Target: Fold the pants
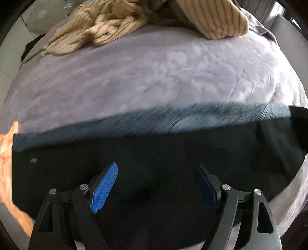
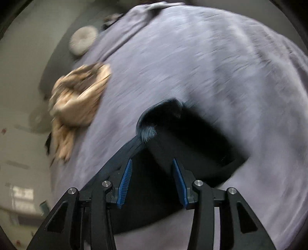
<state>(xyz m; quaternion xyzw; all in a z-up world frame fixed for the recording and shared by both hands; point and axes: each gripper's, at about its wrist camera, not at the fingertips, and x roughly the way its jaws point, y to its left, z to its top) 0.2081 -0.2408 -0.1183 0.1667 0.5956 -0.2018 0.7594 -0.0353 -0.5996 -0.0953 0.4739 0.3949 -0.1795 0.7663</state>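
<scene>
Black pants point(image 1: 154, 146) lie flat across the near part of a lilac bed cover point(image 1: 154, 77), with a blue-grey fuzzy lining point(image 1: 173, 119) showing along their far edge. My left gripper point(image 1: 157, 165) hovers over the black cloth, its jaws wide apart and nothing between the blue pads. In the right wrist view the pants point(image 2: 192, 134) end in a doubled-over part with a tuft of lining point(image 2: 148, 132). My right gripper point(image 2: 152, 160) stands open just above that cloth, and its pads do not press on it.
A crumpled beige striped garment point(image 1: 100, 32) point(image 2: 77, 100) lies at the far side of the bed, with another striped piece point(image 1: 215, 17) beside it. A blurred orange-pink shape point(image 1: 5, 163) sits at the left edge. A round pale cushion point(image 2: 83, 41) lies beyond the bed.
</scene>
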